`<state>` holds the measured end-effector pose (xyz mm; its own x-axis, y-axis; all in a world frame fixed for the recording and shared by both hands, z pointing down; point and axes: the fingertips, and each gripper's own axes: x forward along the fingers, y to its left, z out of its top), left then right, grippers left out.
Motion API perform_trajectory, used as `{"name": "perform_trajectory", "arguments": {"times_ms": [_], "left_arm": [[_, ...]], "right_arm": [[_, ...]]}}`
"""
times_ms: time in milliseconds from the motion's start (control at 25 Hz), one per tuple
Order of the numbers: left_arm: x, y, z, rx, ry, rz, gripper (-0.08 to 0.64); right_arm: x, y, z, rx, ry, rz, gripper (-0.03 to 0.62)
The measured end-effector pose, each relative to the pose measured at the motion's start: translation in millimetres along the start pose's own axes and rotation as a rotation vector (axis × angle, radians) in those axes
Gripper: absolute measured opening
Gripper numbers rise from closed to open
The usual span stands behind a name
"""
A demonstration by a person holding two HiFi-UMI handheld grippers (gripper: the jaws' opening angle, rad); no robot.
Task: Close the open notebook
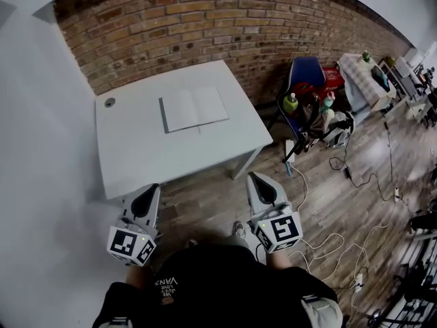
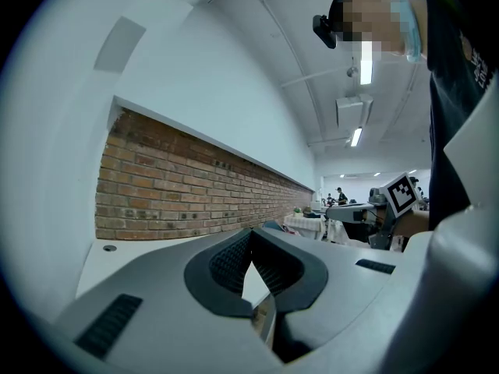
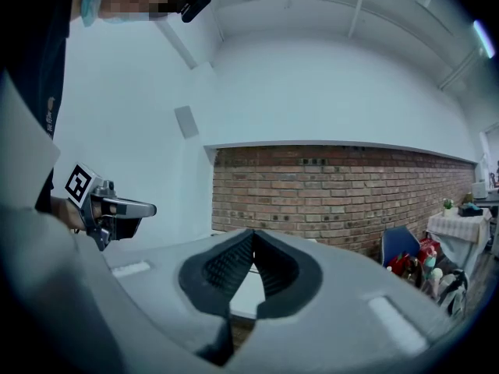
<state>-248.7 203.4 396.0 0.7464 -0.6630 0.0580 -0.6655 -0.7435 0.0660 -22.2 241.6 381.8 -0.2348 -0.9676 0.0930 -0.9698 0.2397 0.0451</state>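
Note:
The open notebook [image 1: 194, 108] lies flat with blank white pages on the white table [image 1: 136, 149], towards the brick wall. Both grippers are held level in front of the table's near edge, apart from the notebook. My left gripper [image 1: 153, 187] is shut with nothing in it; in its own view the ribbed pads meet at the tip [image 2: 249, 234]. My right gripper [image 1: 252, 177] is also shut and holds nothing, its pads touching [image 3: 253, 237]. The table top shows as a pale strip behind each pair of jaws. Each gripper view shows the other gripper off to the side.
A brick wall [image 1: 225, 26] runs behind the table. A blue chair [image 1: 304, 80] loaded with bottles and bags stands to the right, and a cloth-covered table [image 1: 365, 74] beyond it. Cables [image 1: 355, 176] trail over the wooden floor. A small round hole [image 1: 110, 102] marks the table's left corner.

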Motion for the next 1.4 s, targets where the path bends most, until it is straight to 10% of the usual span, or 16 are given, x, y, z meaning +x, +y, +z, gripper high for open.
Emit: {"name": "perform_trajectory", "arguments": {"times_ms": [1400], "left_arm": [[168.5, -137.4, -3.9, -0.055, -0.029, 0.306, 0.011]], "right_arm": [[19.9, -213.6, -15.6, -0.052, 0.005, 0.348, -0.002]]}}
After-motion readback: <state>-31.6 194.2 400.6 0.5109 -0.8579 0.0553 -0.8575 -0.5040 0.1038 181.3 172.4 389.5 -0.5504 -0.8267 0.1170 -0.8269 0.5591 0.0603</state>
